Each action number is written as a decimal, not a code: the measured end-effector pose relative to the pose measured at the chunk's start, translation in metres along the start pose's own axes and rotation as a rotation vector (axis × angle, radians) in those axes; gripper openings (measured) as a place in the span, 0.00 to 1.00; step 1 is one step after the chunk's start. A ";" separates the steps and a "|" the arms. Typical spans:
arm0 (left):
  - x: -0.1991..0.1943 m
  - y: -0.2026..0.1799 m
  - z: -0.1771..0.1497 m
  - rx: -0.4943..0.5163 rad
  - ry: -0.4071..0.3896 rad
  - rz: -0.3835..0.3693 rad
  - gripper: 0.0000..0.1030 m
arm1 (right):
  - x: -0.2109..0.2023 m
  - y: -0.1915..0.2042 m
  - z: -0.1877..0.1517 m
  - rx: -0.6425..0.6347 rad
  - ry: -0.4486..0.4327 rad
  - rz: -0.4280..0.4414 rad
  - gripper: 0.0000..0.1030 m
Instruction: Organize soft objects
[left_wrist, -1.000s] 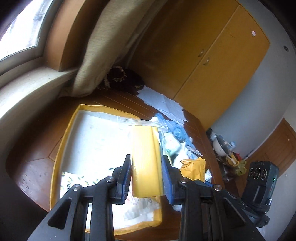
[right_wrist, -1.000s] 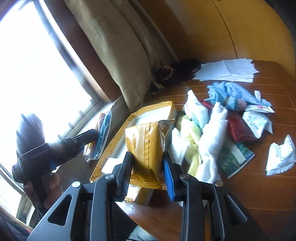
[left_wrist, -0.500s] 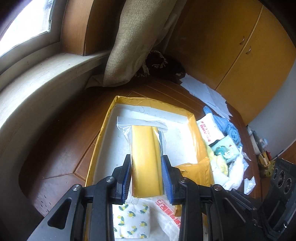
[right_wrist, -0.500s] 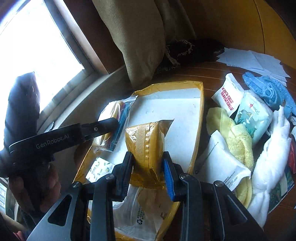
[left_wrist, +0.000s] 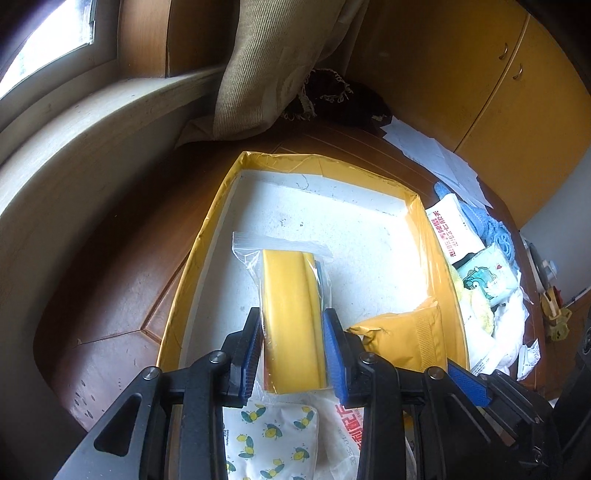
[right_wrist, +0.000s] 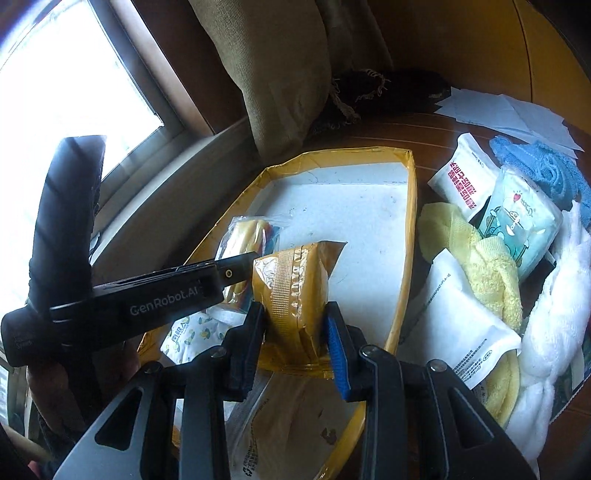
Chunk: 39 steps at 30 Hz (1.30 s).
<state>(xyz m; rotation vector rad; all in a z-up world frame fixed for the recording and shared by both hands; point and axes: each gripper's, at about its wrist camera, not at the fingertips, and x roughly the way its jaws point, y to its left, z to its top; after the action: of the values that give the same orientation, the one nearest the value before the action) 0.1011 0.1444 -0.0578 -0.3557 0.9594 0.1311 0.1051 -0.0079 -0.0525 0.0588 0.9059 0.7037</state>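
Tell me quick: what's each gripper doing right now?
Left gripper: closed on the clear bag with the yellow pad.
Right gripper: closed on the gold packet.

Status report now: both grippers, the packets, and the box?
Left gripper shut on yellow bagged item. Right gripper shut on golden packet. Both over yellow box. Nothing blocking.

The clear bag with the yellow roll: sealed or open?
Cannot tell: the clear bag has a zip strip across its top, but the seal is unclear.
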 end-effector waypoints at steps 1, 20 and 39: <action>0.000 0.000 -0.001 -0.003 0.001 -0.004 0.42 | -0.001 -0.001 0.000 0.003 -0.004 0.003 0.32; -0.080 -0.069 -0.037 0.093 -0.217 -0.155 0.72 | -0.091 -0.039 -0.036 0.133 -0.168 0.146 0.64; -0.080 -0.155 -0.084 0.327 -0.173 -0.203 0.88 | -0.133 -0.118 -0.092 0.331 -0.182 0.059 0.65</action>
<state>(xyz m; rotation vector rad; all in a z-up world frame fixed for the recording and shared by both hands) 0.0313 -0.0267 0.0011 -0.1359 0.7534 -0.1769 0.0460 -0.1991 -0.0569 0.4381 0.8398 0.5865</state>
